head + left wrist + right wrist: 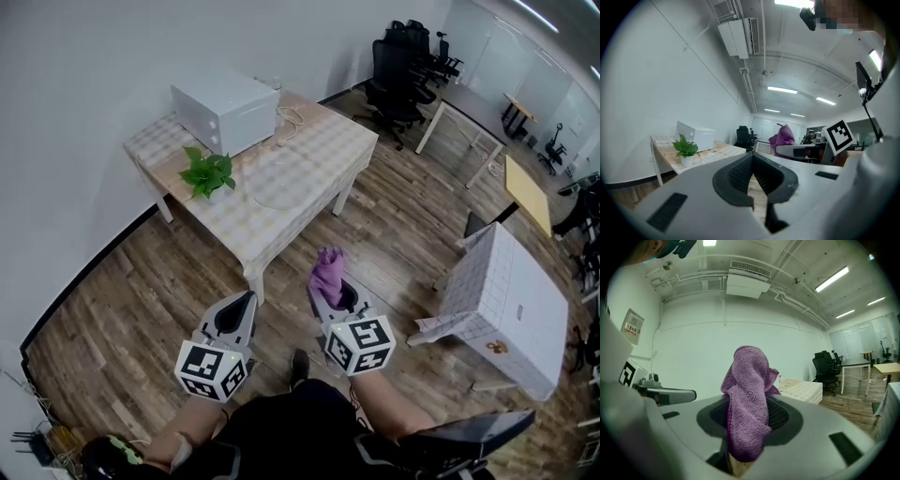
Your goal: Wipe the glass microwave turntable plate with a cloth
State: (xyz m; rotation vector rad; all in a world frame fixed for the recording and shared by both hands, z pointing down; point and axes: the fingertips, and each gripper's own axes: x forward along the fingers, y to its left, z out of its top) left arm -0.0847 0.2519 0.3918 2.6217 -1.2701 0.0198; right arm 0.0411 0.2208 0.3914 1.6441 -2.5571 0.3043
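Observation:
The clear glass turntable plate point(279, 180) lies flat on the checked table point(319, 141), in front of the white microwave point(225, 111). I stand a few steps back from that table. My right gripper point(328, 281) is shut on a purple cloth point(327, 272), which sticks up between its jaws; the right gripper view shows the cloth point(747, 399) bunched and pinched. My left gripper point(242, 302) is shut with nothing in it, its tips point(751, 159) meeting. Both grippers are held low over the wooden floor.
A small potted plant point(207, 172) stands at the table's left front. A white cable point(291, 120) lies beside the microwave. A second covered table point(511, 300) stands at the right, office chairs point(403, 66) and desks farther back. Wooden floor lies between me and the table.

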